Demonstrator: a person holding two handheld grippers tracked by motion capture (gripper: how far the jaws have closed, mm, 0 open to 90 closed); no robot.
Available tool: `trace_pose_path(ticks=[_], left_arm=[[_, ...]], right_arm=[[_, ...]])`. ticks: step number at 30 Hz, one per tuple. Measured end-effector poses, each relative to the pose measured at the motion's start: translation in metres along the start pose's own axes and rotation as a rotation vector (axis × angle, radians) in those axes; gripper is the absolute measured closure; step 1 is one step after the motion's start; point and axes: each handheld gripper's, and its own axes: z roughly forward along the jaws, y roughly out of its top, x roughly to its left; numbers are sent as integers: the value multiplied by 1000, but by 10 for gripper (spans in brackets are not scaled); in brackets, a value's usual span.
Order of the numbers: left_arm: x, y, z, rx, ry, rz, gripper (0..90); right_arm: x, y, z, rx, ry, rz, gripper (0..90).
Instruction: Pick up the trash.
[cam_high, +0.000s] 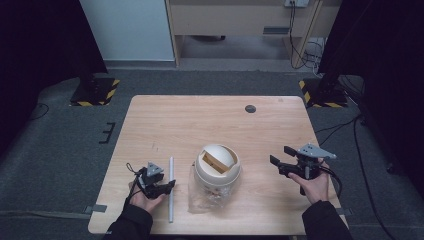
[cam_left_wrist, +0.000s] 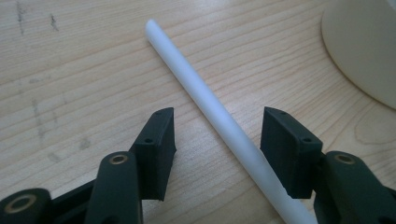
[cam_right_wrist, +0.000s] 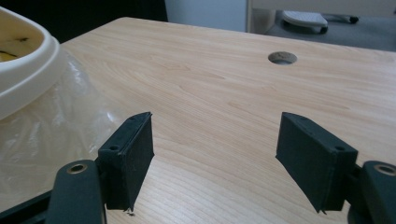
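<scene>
A thin white tube (cam_high: 171, 189) lies on the wooden table (cam_high: 165, 120), running front to back at the left. My left gripper (cam_high: 169, 186) is open right beside it; in the left gripper view the tube (cam_left_wrist: 219, 116) passes diagonally between the two jaws, which stand apart on either side of it. A cream bin with a swing lid (cam_high: 217, 167) stands at the table's middle front, with a clear plastic bag (cam_high: 202, 197) around its base. My right gripper (cam_high: 278, 161) is open to the right of the bin, nothing between its jaws (cam_right_wrist: 215, 154).
A round cable hole (cam_high: 250, 108) sits near the table's far edge. The bin's rim (cam_right_wrist: 28, 70) and bag (cam_right_wrist: 56, 135) lie left of my right gripper. Black stand bases with yellow-striped edges (cam_high: 95, 90) stand on the floor beyond the table.
</scene>
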Motion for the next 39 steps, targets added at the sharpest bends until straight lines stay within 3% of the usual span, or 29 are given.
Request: trace_pose_path(ticks=[4, 8, 11, 18, 20, 23, 24, 25, 31, 32, 33, 39], left_arm=[[-1, 0, 1, 19, 29, 29, 540], [3, 1, 0, 20, 48, 18, 658], [7, 1, -1, 27, 45, -1, 779], [10, 3, -6, 2, 40, -16, 789], [9, 6, -13, -59, 31, -6, 789], [8, 9, -17, -94, 27, 2, 789], [8, 11, -22, -134, 19, 4, 789], [8, 11, -22, -134, 19, 4, 789], [10, 18, -39, -279, 8, -4, 789], [10, 18, -39, -279, 8, -4, 789], [10, 21, -44, -325, -2, -12, 789], [9, 30, -60, -453, -10, 3, 789]], right_arm=[[-1, 1, 0, 11, -19, 10, 272], [-1, 1, -1, 27, -29, -1, 275], [-1, 0, 0, 9, -33, 3, 285], [-2, 1, -3, -38, -36, 11, 274], [-3, 2, -5, -54, -39, 18, 265], [-4, 3, -7, -72, -45, 25, 255], [-6, 5, -10, -89, -49, 33, 239], [-6, 5, -10, -98, -52, 40, 236], [-8, 9, -16, -139, -67, 56, 210], [-8, 9, -16, -142, -67, 60, 206], [-9, 10, -17, -148, -67, 63, 206], [-8, 14, -17, -162, -50, 59, 211]])
